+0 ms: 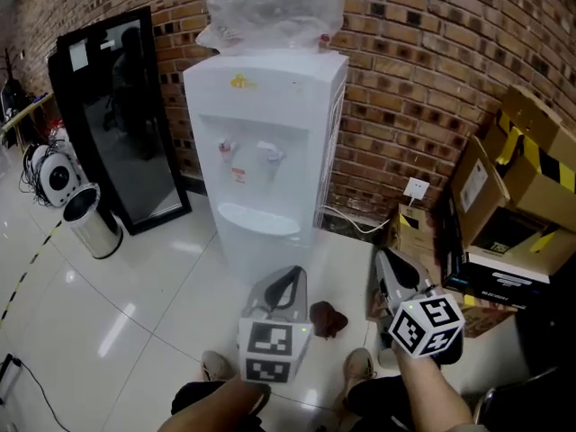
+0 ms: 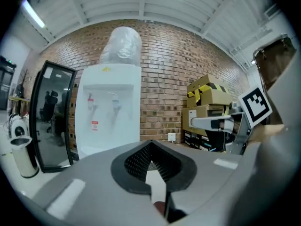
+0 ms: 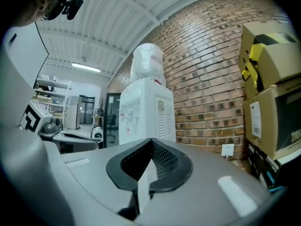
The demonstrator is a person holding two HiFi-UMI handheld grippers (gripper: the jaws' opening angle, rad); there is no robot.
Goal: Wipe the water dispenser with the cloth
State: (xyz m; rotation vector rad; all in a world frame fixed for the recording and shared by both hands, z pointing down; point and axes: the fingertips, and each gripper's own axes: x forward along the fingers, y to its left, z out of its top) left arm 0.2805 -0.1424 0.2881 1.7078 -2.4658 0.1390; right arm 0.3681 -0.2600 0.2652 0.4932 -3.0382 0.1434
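Note:
The white water dispenser stands against the brick wall with a plastic-wrapped bottle on top. It also shows in the left gripper view and the right gripper view. A crumpled brown cloth lies on the floor tiles in front of the dispenser, between my two grippers and touching neither. My left gripper is shut and holds nothing. It points at the dispenser's base. To the cloth's right, my right gripper is also shut and holds nothing.
A black-framed glass panel leans on the wall left of the dispenser, with a steel bin before it. Stacked cardboard boxes fill the right side. A wall socket with a cable sits low between dispenser and boxes. My shoes are near the cloth.

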